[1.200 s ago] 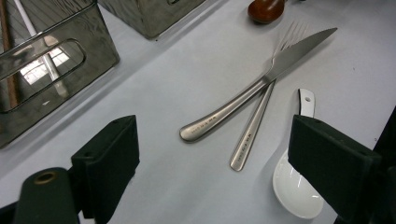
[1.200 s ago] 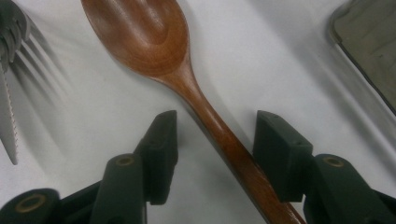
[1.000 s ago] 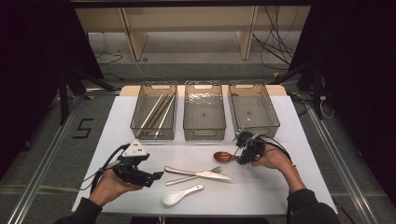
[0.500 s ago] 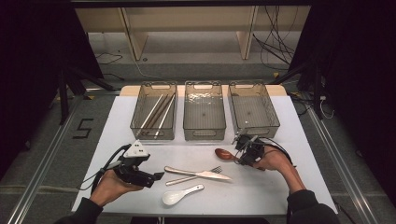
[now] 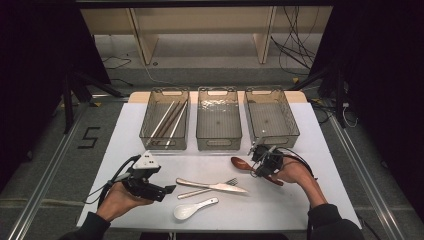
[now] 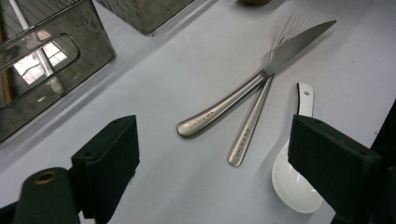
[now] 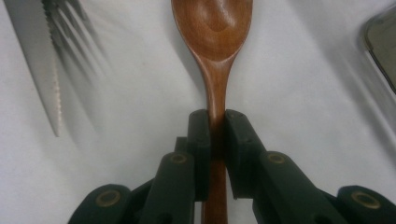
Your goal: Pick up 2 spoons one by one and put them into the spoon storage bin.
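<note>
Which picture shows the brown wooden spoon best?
The right gripper view: the wooden spoon fills the middle, its handle clamped between the right gripper jaws, which have just been closing. The high view shows the spoon small, partly under the hand. The left gripper view catches just a brown sliver at the top edge.

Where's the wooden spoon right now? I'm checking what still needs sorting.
In the high view the wooden spoon lies on the table's right side, before the right-hand bin, its handle clamped in the right gripper, right of the knife.

Wooden spoon [image 7: 212, 28]: smooth, satin brown grain. Knife [image 6: 252, 79], fork [image 6: 257, 116]: brushed metal, semi-gloss. White spoon [image 6: 292, 182]: glossy ceramic-looking. Bins [image 5: 219, 120]: clear smoky plastic. Desk [image 5: 300, 210]: matt white. Jaws: matt black.
</note>
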